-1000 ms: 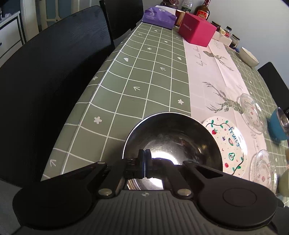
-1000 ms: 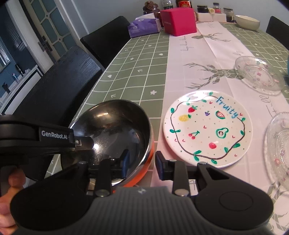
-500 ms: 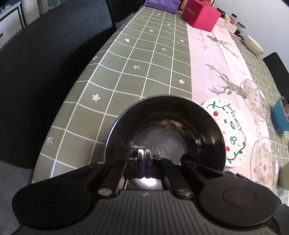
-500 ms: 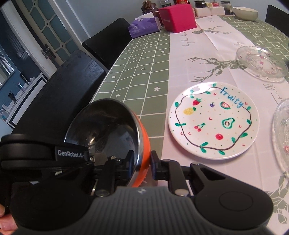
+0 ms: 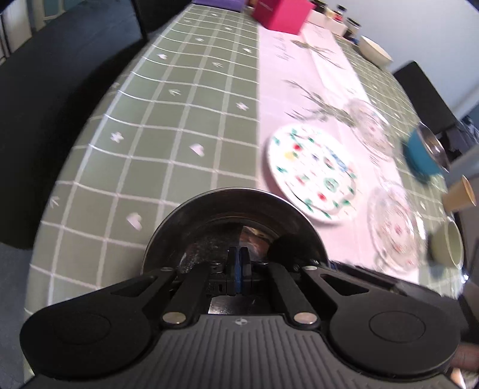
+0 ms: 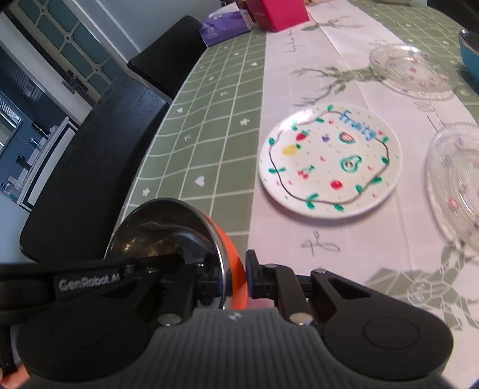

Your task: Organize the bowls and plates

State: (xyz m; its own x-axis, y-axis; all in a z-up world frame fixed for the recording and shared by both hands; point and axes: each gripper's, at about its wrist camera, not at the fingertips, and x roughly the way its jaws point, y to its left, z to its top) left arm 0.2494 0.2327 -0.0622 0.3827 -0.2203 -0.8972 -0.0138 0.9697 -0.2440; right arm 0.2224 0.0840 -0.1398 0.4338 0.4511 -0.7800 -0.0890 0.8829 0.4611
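A steel bowl (image 5: 233,206) with an orange outside (image 6: 230,248) hangs tilted over the near edge of the green checked table (image 5: 179,119). My left gripper (image 5: 238,269) is shut on its near rim and shows in the right wrist view as the black arm (image 6: 176,261) reaching in from the left. My right gripper (image 6: 232,278) straddles the bowl's wall, one finger inside and one pad on the orange side; its jaws are closing on the wall. A white "Fruity" plate (image 6: 329,161) lies flat to the right.
Two clear glass plates (image 6: 413,70) (image 6: 458,179) lie beyond the Fruity plate, with a blue bowl (image 5: 422,155) behind them. A paper cup (image 5: 459,196) and a pale cup (image 5: 452,245) stand at the right edge. Black chairs (image 6: 89,167) line the left side. A pink box (image 5: 280,15) sits far back.
The right jaws have narrowed from wide apart onto the bowl's wall. The bowl has tipped up on edge. Both hands have shifted and the left view has swung toward the plates.
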